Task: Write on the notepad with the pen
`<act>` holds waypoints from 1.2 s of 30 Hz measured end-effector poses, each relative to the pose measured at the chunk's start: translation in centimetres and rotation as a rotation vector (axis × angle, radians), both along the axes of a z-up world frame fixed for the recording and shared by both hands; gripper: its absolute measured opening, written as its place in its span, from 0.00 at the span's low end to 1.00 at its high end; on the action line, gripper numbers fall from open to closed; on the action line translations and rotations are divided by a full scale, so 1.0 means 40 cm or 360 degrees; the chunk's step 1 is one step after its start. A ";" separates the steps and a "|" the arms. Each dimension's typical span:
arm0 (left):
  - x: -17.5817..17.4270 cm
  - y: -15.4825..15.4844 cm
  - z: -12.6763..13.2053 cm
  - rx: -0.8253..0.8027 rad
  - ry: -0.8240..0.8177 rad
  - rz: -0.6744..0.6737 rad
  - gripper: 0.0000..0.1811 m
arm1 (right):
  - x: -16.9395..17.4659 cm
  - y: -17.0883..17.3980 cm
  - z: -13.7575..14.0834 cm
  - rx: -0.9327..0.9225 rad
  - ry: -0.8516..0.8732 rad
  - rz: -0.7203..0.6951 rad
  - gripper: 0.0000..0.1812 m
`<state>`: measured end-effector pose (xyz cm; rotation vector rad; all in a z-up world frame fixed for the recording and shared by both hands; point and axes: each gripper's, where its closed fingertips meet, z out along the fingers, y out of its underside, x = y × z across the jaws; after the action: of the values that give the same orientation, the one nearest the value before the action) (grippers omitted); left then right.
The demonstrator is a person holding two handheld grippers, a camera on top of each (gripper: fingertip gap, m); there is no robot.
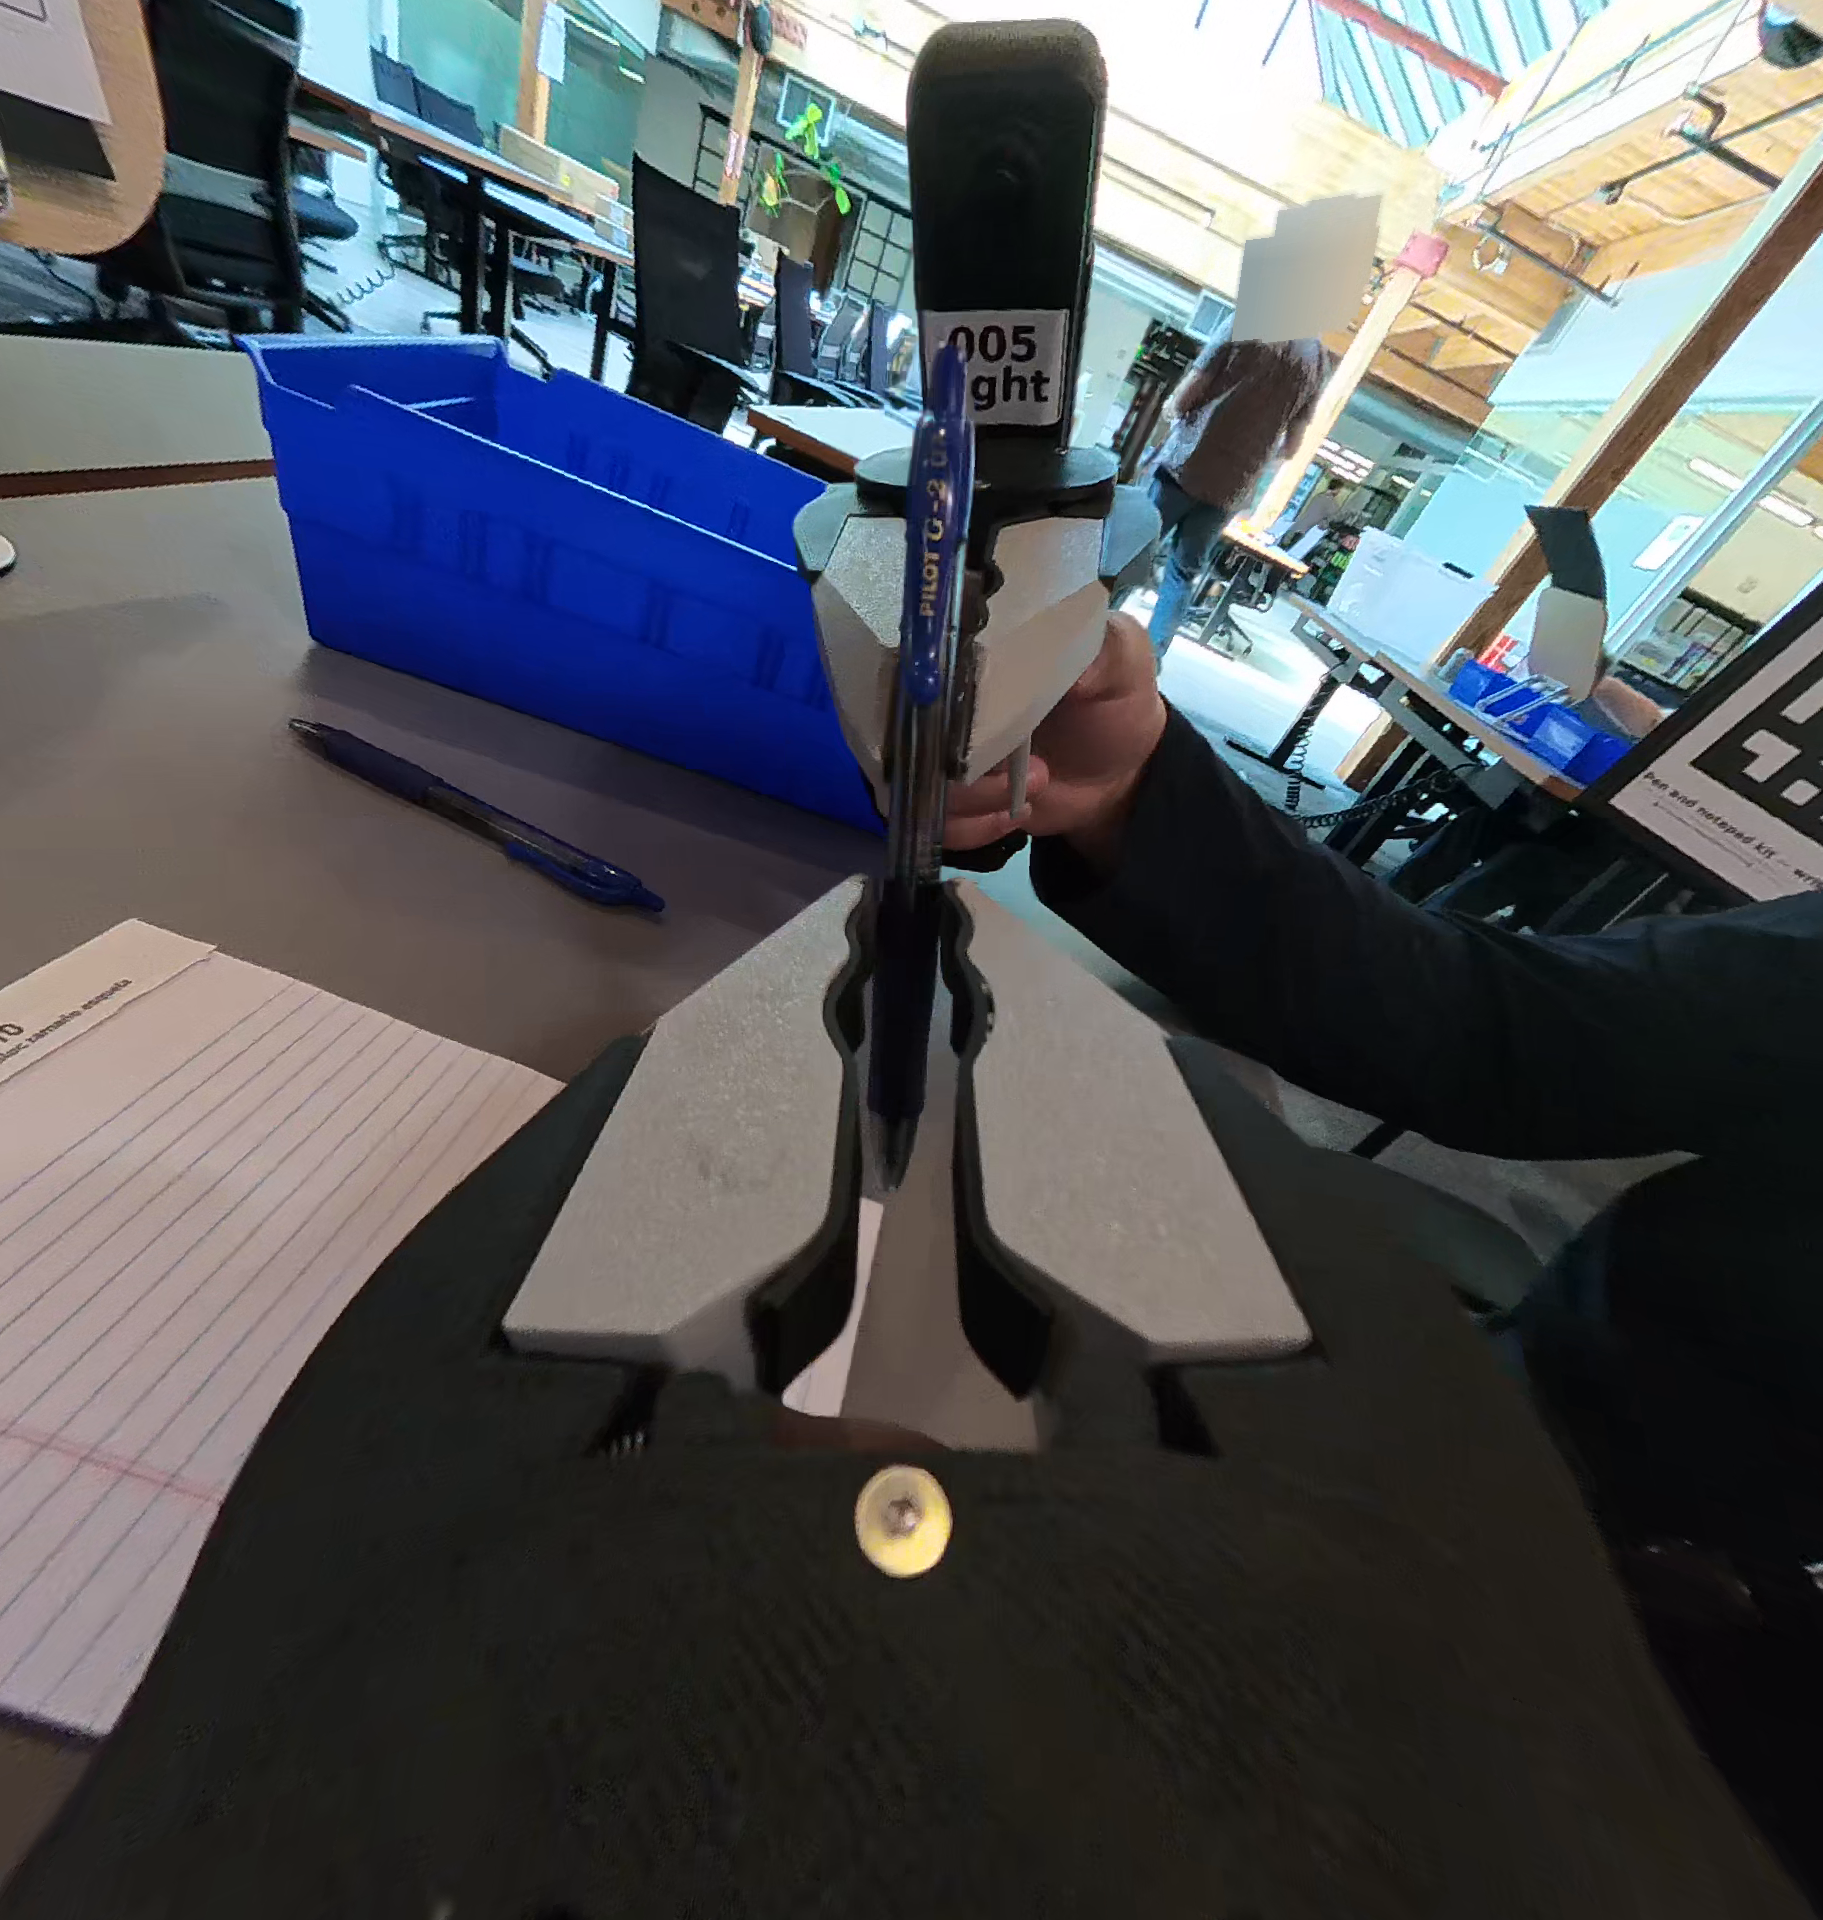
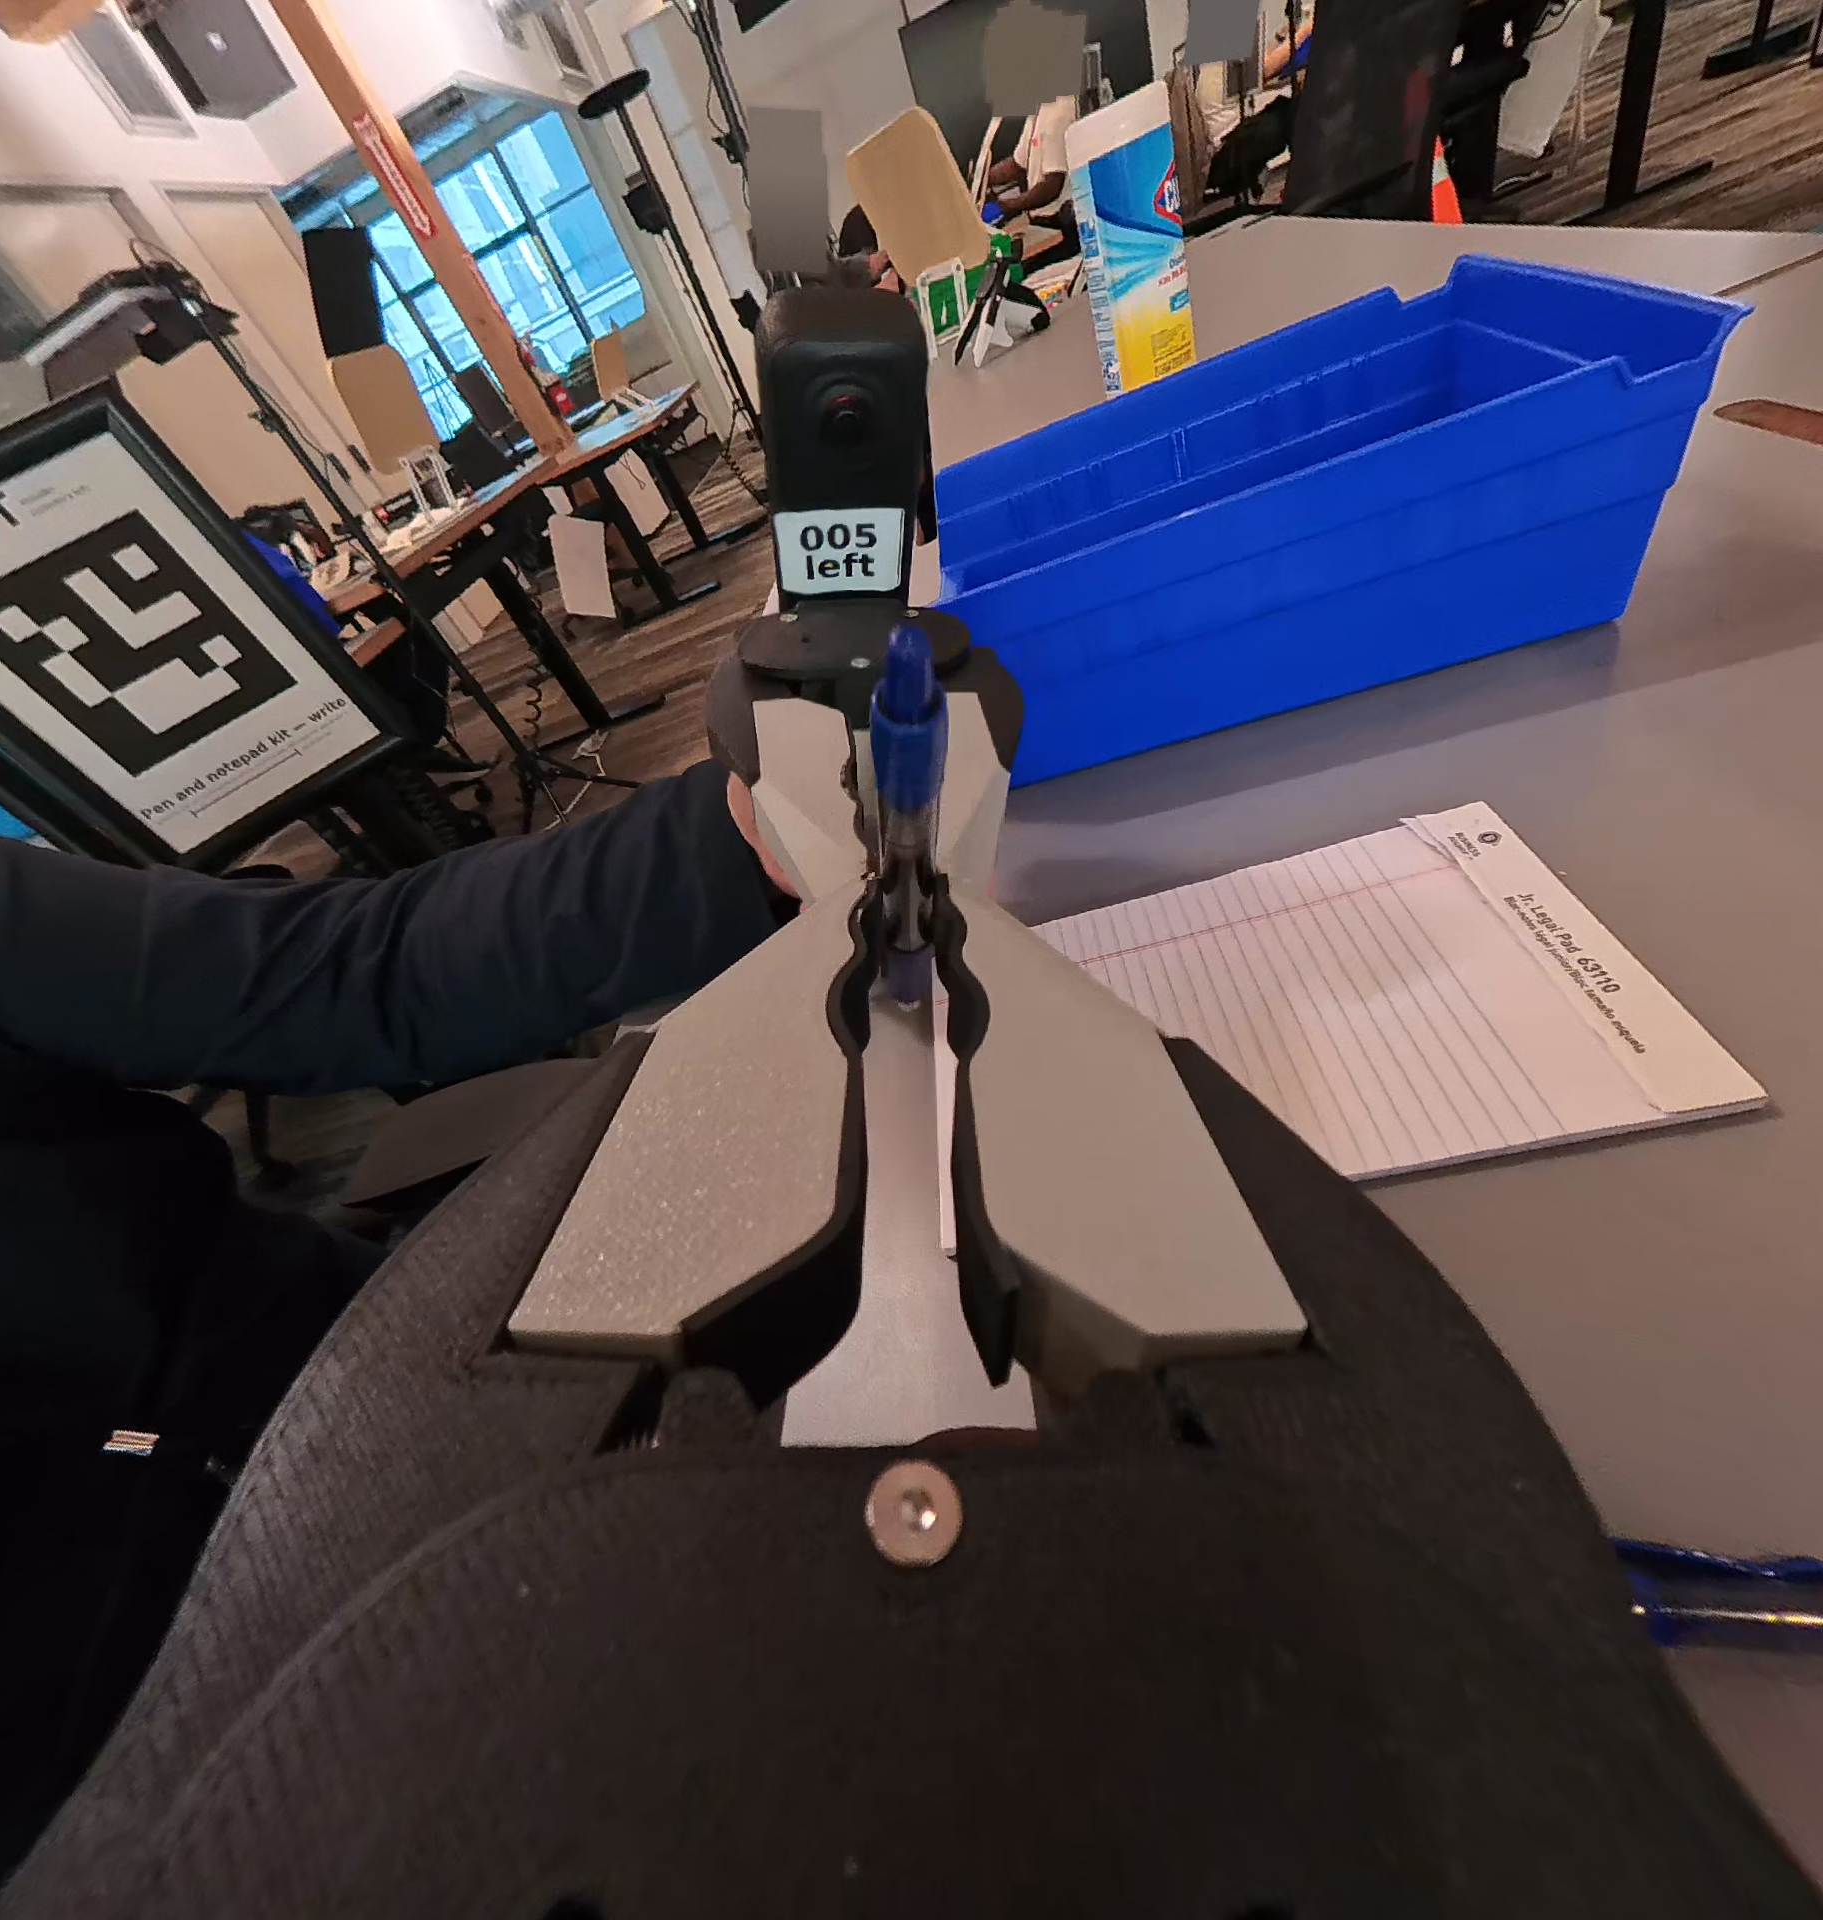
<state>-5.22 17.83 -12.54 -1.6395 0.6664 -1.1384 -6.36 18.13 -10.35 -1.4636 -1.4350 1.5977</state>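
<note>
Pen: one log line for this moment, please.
pen upright; left gripper shut on pen; right gripper shut on pen; notepad visible page blank; second pen lying on table

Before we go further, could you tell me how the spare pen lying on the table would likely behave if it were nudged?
The spare pen is a slim round barrel lying flat on the smooth grey table, so it would probably roll. Its clip may stop it after a partial turn. It looks light and stiff, likely sliding easily towards the blue bin if pushed lengthwise.
</note>
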 end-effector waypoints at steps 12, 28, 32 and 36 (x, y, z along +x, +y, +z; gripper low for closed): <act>-0.008 0.000 0.018 -0.0004 -0.0080 -0.0001 0.05 | 0.055 0.088 0.141 -0.0071 0.0523 -0.0291 0.05; 0.040 -0.014 -0.016 -0.0022 0.0030 -0.0082 0.05 | 0.010 0.061 0.146 -0.0051 0.0575 -0.0320 0.00; 0.039 -0.015 -0.007 -0.0026 -0.0016 -0.0087 0.05 | 0.012 0.066 0.149 -0.0102 0.0609 -0.0321 0.00; 0.037 -0.013 0.000 -0.0056 -0.0076 -0.0091 0.05 | 0.012 0.074 0.145 -0.0108 0.0604 -0.0347 0.00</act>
<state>-3.74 17.32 -12.55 -1.6265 0.6698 -1.2329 -5.89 21.08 -4.54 -1.2211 -0.9829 1.6865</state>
